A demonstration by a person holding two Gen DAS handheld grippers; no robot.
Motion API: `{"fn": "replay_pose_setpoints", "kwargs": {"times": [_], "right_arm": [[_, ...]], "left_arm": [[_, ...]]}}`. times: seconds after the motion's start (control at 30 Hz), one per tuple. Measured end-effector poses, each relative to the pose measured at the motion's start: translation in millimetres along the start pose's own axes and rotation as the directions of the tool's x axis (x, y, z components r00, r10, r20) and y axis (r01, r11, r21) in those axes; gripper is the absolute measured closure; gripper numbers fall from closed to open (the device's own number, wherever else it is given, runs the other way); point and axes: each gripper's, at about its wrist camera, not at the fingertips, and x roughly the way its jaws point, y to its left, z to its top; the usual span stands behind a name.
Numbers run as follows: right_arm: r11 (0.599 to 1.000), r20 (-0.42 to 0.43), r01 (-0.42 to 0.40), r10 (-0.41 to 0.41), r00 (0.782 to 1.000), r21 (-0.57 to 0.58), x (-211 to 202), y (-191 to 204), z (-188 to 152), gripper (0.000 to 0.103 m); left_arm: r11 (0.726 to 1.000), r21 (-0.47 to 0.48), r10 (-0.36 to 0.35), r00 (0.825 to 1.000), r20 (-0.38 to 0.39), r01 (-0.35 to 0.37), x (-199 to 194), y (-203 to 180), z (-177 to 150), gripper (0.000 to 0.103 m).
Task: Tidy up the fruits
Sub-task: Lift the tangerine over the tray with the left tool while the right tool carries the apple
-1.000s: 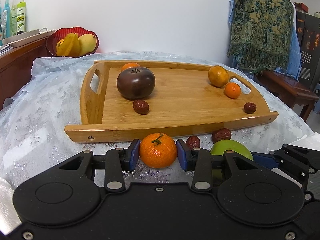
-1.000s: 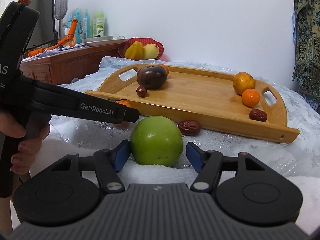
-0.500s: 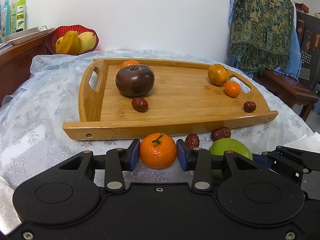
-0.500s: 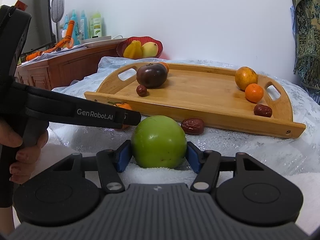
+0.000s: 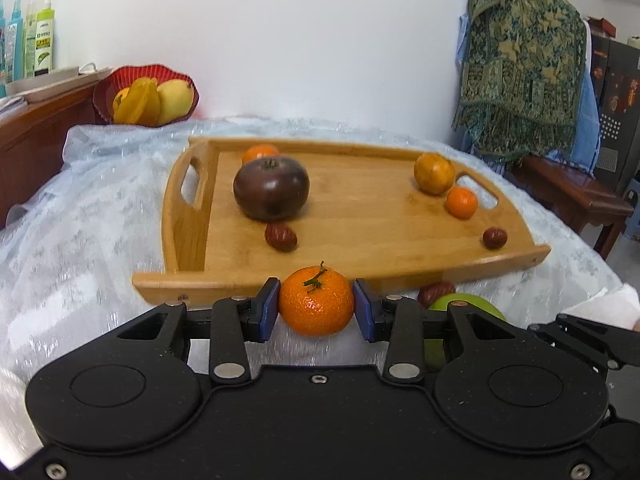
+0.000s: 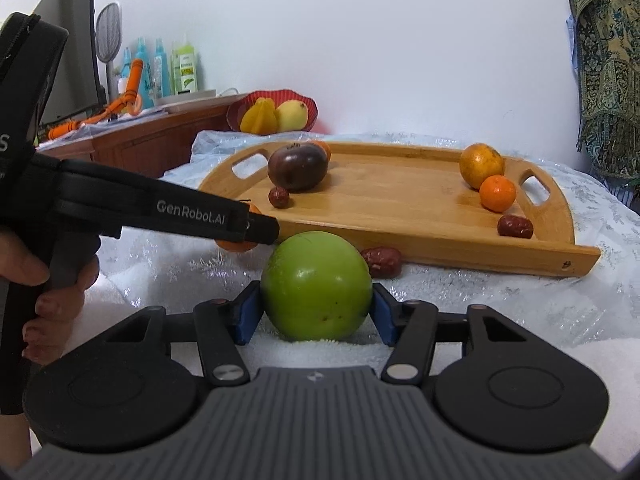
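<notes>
"GenRobot.AI" on left tongs (image 6: 248,236)

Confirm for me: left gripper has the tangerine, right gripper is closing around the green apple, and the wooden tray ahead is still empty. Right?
Not quite: the wooden tray is not empty. The right wrist view shows a dark tomato, oranges and red dates on it. The rest holds: the left gripper grips the tangerine, and the right gripper is closing around the green apple.

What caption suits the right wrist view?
Right gripper closing on round green apple before bamboo tray.
</notes>
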Motion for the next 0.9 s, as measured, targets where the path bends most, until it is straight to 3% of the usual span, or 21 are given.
{"fn": "replay_pose_setpoints", "kwargs": {"times": [0.33,0.6,0.73,0.9], "right_arm": [[0.995,0.083,0.050,-0.058,0.995,0.090,-2,-35,36,0.043],[0.975,0.129,0.127,-0.151,0.980,0.181,19,-86,95,0.043],[0.969,0.122,0.176,-0.198,0.972,0.173,40,-112,124,0.043],[0.955,0.063,0.215,-0.232,0.971,0.206,78,-149,150,0.043]], "left_arm": [[1.000,-0.002,-0.003,0.996,0.085,0.003,10,1,51,0.066],[1.000,-0.004,0.005,0.990,0.142,-0.004,32,9,112,0.066],[1.000,-0.021,0.014,0.991,0.131,-0.011,58,20,144,0.066],[0.997,-0.077,0.020,0.998,0.054,-0.016,110,43,170,0.066]]}}
